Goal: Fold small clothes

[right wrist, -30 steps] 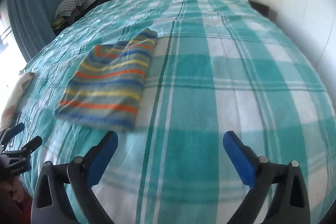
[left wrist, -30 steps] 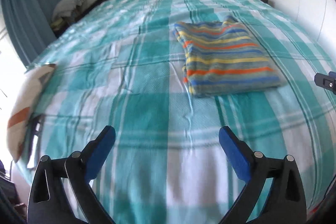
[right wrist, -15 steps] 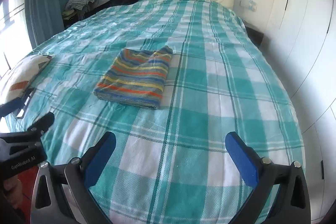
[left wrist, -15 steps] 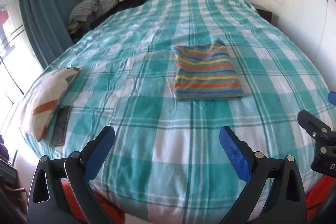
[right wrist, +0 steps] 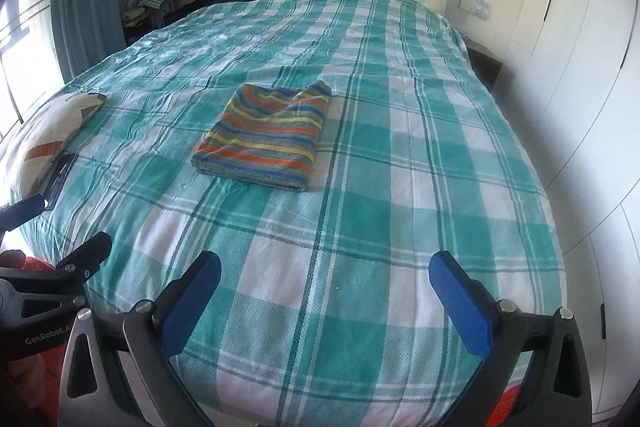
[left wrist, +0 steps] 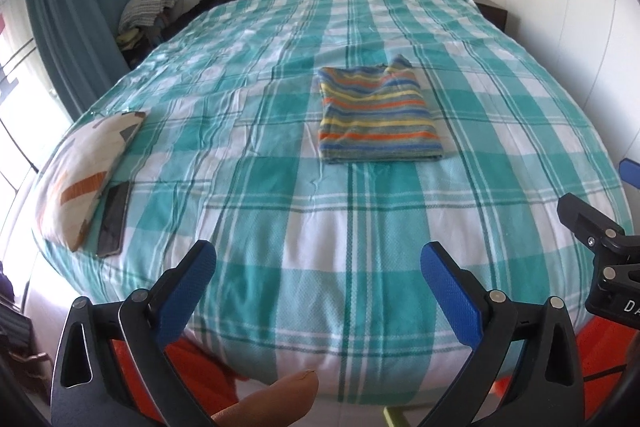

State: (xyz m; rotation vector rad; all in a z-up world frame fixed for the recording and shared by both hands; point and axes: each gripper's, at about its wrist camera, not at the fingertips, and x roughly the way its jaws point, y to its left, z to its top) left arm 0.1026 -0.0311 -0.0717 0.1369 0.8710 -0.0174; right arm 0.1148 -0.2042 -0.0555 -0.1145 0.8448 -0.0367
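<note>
the checked bedspread [left wrist: 280, 211] lies creased, folded striped garment [left wrist: 376, 117] resting well ahead of both the left gripper [left wrist: 316, 283] and right gripper [right wrist: 326, 293], fingers spread and empty; risk: any re-grip could snag the spread or disturb the fold.

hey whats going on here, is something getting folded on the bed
A person holds a two-finger gripper in each hand at the foot of a bed with a teal plaid cover. The striped garment lies folded into a neat rectangle in the middle of the bed, untouched. The left gripper and right gripper are both open and empty, well short of it. A patterned pillow and a dark flat device sit at the bed's left edge.
</note>
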